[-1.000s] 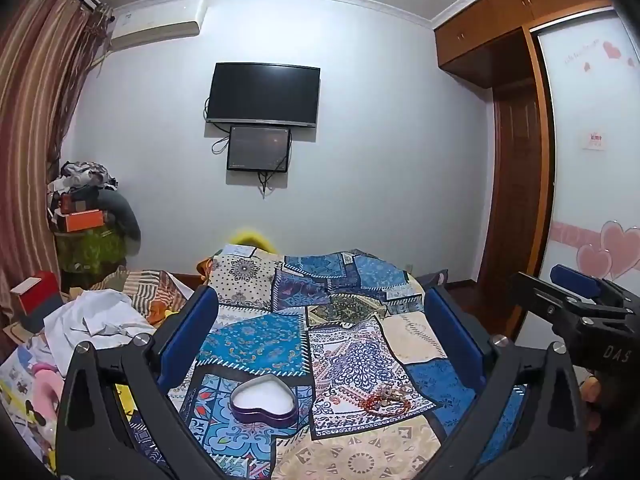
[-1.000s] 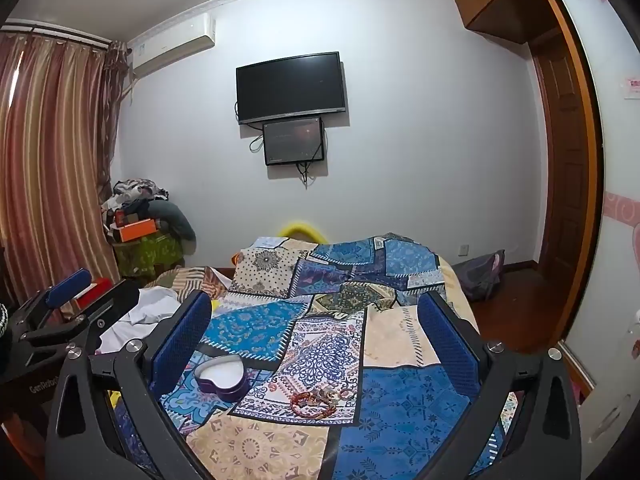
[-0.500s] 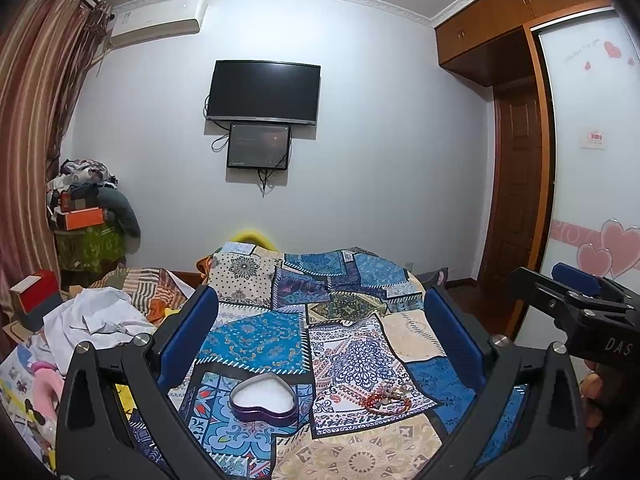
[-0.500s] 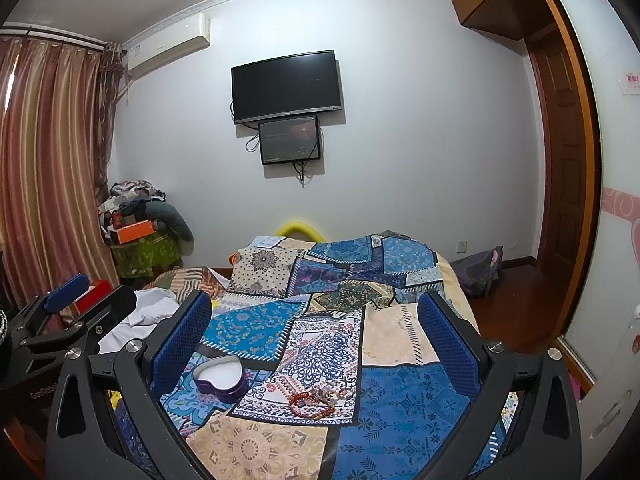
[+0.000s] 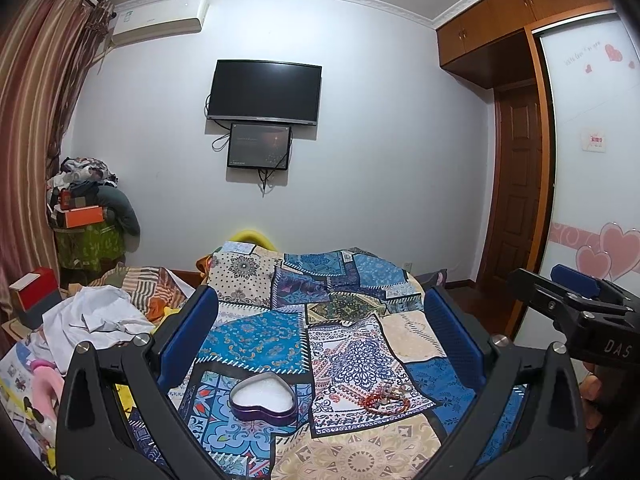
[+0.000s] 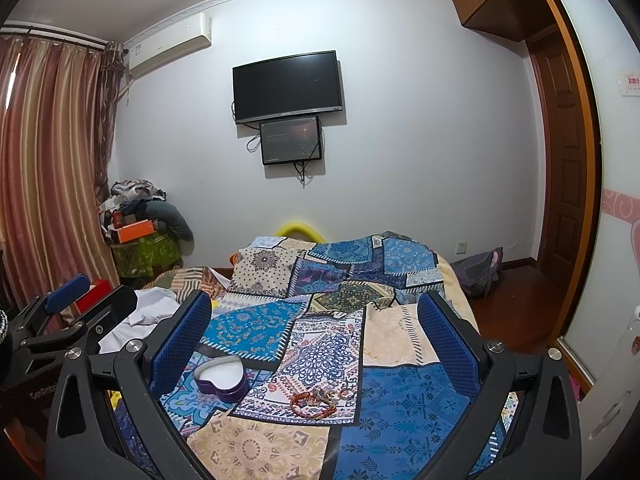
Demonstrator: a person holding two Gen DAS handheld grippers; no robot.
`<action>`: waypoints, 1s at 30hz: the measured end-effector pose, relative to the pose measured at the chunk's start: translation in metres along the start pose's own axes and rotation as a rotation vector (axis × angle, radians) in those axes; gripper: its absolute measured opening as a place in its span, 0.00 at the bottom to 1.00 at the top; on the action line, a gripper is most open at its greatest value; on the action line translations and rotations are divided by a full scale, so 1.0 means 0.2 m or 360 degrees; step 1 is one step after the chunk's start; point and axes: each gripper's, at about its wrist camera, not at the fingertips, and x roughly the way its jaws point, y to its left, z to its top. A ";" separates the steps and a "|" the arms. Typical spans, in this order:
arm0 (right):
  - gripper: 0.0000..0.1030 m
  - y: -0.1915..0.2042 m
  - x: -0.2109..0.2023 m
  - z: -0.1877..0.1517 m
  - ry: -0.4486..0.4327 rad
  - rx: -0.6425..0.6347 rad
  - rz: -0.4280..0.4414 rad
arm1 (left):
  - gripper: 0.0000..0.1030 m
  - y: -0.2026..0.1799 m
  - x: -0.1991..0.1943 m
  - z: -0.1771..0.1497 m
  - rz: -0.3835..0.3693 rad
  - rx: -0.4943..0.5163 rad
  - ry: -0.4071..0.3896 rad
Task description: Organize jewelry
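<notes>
The room was a bedroom with pale walls (image 5: pixel 360 160), a dark television (image 5: pixel 266 93) mounted high on the far wall and a smaller screen (image 5: pixel 259 145) hanging directly under it, an air conditioner (image 5: pixel 160 20) near the ceiling, and striped curtains (image 6: pixel 52 168) along the left side. A bed filled the foreground, covered by a patchwork quilt (image 5: pixel 260 336) of blue, cream and floral panels. On the quilt sat a heart-shaped purple tin (image 5: pixel 264 398), open, with a white lining showing inside; just to its right, apart from it, lay a small heap of jewelry (image 5: pixel 386 396), a loop of red-orange beads tangled with paler pieces, too small to sort out one from another. In the right wrist view the same tin (image 6: pixel 221 379) and jewelry (image 6: pixel 320 398) lay in the same arrangement, the tin to the left. The left gripper (image 5: pixel 320 344) hung above the quilt with its blue-padded fingers spread wide and nothing between them; the tin and beads showed in the gap beneath it. The right gripper (image 6: pixel 314 340) was likewise spread wide and held nothing. Each gripper appeared at the edge of the other's view. Crumpled white cloth (image 5: pixel 92 320) lay on the left of the bed, and a pile of clothes (image 6: pixel 140 208) stood in the far corner.
</notes>
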 end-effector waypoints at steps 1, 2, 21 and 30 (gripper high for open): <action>0.99 0.00 0.00 0.00 0.0001 -0.0001 0.0001 | 1.00 0.00 0.00 0.00 0.0001 0.0000 -0.0001; 0.99 0.00 0.00 0.00 0.0001 -0.0002 0.0003 | 1.00 0.00 0.00 0.00 0.0002 0.0001 -0.0002; 0.99 0.03 0.00 0.01 0.0007 -0.0011 0.0022 | 1.00 0.01 0.01 -0.01 0.0015 -0.0009 0.0003; 0.99 0.01 0.00 0.00 0.0013 0.0000 0.0021 | 1.00 0.01 0.02 -0.01 0.0010 -0.0013 0.0011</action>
